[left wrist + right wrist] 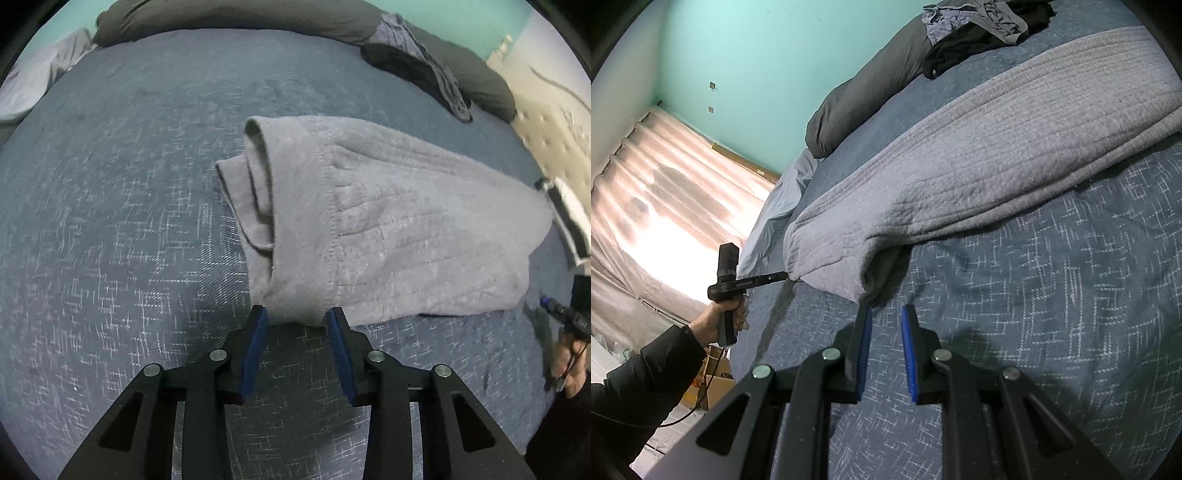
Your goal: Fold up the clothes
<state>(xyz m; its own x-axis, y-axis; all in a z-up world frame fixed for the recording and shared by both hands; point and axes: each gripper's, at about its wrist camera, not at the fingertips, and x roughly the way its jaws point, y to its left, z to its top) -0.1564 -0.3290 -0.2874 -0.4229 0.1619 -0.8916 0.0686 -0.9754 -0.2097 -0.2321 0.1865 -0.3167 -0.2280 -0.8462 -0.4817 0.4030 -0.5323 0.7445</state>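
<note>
Your left gripper [296,319] points steeply down at the near corner of the grey garment [388,229], which lies across the middle of the bed [110,221], well short of the dark pile of clothes [436,70] along the far edge. Its jaws stand part way apart with the bunched corner between the tips. The cloth reaches both pads, but I cannot tell whether they grip it yet. Several layers are stacked at this end, so take all of them in one bite and catch the cloth deep between the pads rather than at the very tips.

Your right gripper [885,314] is only narrowly open and holds nothing. One fingertip sits just beside the other near corner, where the fold gapes. It probably needs to open wider before it slides over that fold. Keep it low to the bed cover so the lower pad goes under the bottom layer.

Once both corners are held, lift them together and evenly, keeping the edge between them taut, so the garment folds over without twisting.
</note>
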